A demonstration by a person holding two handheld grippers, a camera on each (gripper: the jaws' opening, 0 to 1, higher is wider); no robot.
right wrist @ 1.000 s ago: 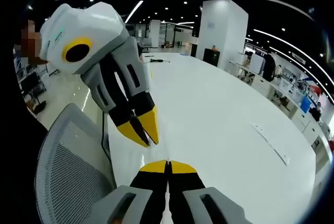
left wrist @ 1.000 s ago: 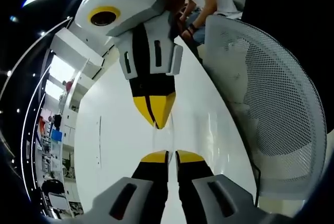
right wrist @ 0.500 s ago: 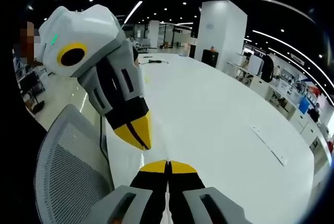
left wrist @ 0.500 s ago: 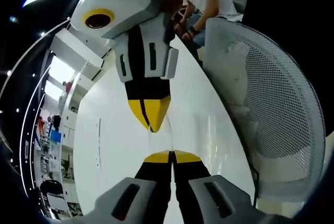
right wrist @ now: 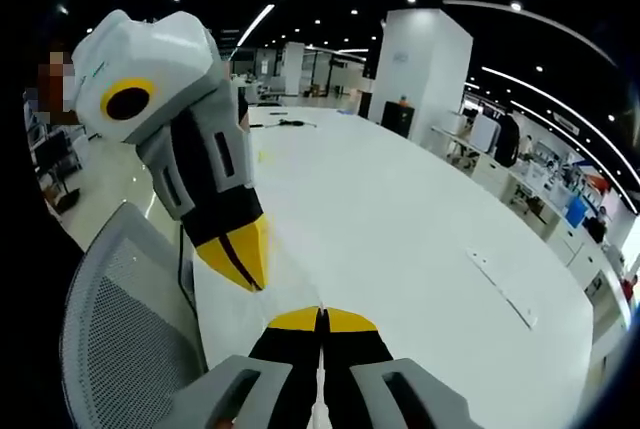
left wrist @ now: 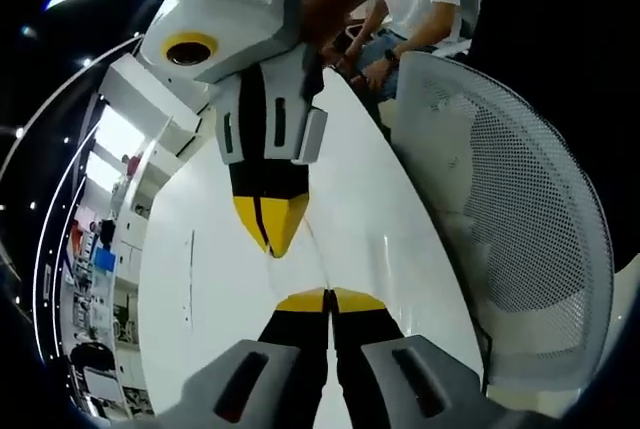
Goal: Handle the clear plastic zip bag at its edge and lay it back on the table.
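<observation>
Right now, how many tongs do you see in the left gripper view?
2. The left tongs rise from the bottom, shut. The right tongs come down from the top toward them, also shut, above the white table.

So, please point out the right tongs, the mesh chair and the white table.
right tongs (right wrist: 321, 318), right gripper view, between the yellow tips.
mesh chair (left wrist: 520, 249), left gripper view, mesh back.
white table (right wrist: 400, 229), right gripper view, bare top.

A clear plastic zip bag (left wrist: 312, 254) is stretched in a thin, nearly see-through strip above the white table (left wrist: 200, 279). It appears as faint glossy streaks against the tabletop. Its outline is hard to trace, so its exact shape and edges cannot be told.
</observation>
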